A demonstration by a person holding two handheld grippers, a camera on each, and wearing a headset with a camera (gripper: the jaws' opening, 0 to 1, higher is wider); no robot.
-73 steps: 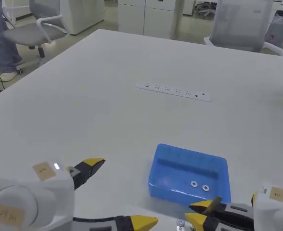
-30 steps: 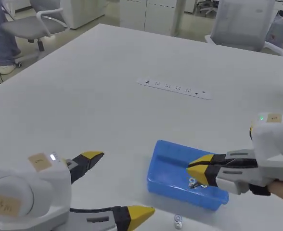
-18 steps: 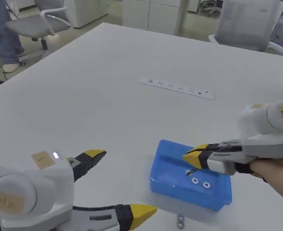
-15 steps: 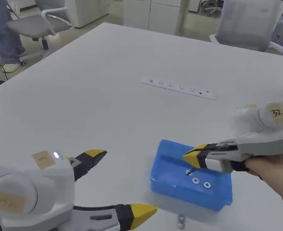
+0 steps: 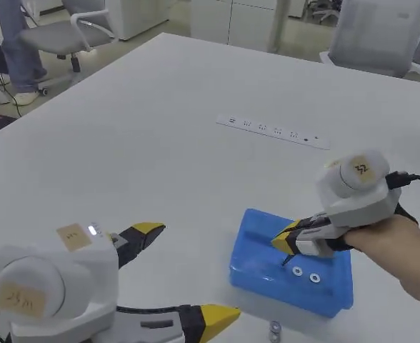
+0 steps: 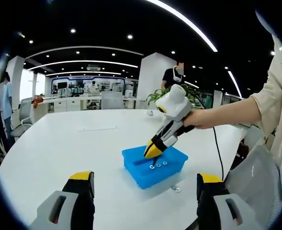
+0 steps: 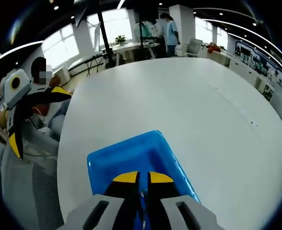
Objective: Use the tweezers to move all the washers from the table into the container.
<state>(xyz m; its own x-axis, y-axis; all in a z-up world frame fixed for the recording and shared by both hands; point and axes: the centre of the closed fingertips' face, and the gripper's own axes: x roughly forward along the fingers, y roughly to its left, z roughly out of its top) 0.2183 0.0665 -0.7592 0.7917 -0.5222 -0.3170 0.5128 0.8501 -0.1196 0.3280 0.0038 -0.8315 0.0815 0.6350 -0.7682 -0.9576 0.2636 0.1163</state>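
At seven o'clock, the left claw (image 5: 187, 275) is gaping wide over the smooth white office counter (image 5: 160, 128); at five o'clock, the right claw (image 5: 281, 241) is pinching slim tweezers (image 5: 285, 261) above the blue plastic container (image 5: 256, 246) holding two round washers (image 5: 306, 275).

Head view: a small tan paper sticker (image 5: 361, 169) is sitting on the round white cap of the right gripper (image 5: 280, 244), bearing a dark handwritten mark that is reading roughly as two digits, perhaps "32", though not clearly. Two further tan stickers are showing on the white body of the left gripper (image 5: 188, 271), one on its top face (image 5: 72, 235) and one on its round end (image 5: 16, 301); both scribbles are too blurred to read.
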